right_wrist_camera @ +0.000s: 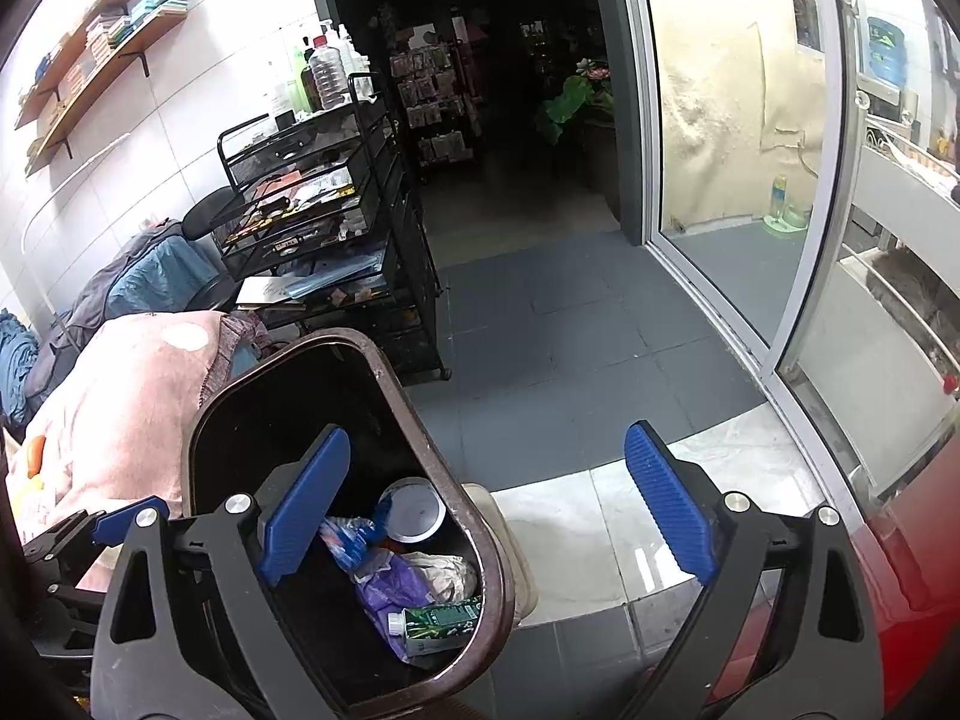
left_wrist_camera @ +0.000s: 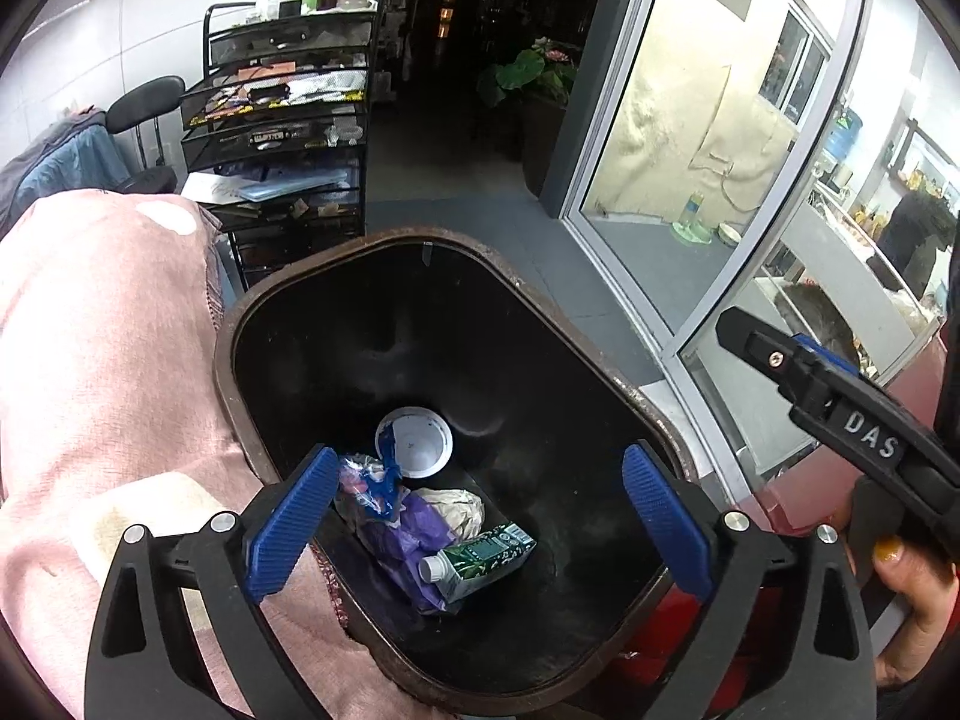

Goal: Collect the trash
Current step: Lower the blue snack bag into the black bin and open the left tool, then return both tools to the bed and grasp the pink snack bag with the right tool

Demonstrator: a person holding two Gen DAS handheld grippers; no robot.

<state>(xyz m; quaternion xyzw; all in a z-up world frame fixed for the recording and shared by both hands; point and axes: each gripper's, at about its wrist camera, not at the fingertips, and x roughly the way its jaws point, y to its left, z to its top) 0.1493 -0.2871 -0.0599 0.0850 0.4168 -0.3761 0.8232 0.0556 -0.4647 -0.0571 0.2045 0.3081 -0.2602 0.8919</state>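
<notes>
A dark brown trash bin [left_wrist_camera: 240, 324] stands open below me, and it also shows in the right wrist view [right_wrist_camera: 414, 414]. In it lie a white paper cup [left_wrist_camera: 420, 438], a green drink carton [left_wrist_camera: 486, 555], a purple wrapper [left_wrist_camera: 402, 534], a crumpled beige paper [left_wrist_camera: 459, 507] and a blue and pink wrapper [left_wrist_camera: 366, 483]. My left gripper [left_wrist_camera: 480, 528] is open and empty, directly above the bin's mouth. My right gripper [right_wrist_camera: 486, 516] is open and empty, over the bin's right rim and the floor; it shows at the right in the left wrist view [left_wrist_camera: 774, 354].
A pink blanket [left_wrist_camera: 102, 360] lies against the bin's left side. A black mesh cart [right_wrist_camera: 324, 210] with bottles stands behind it. Grey floor tiles [right_wrist_camera: 570, 330] lead to a sliding glass door [right_wrist_camera: 750, 180] on the right. Something red [right_wrist_camera: 924, 540] is at the lower right.
</notes>
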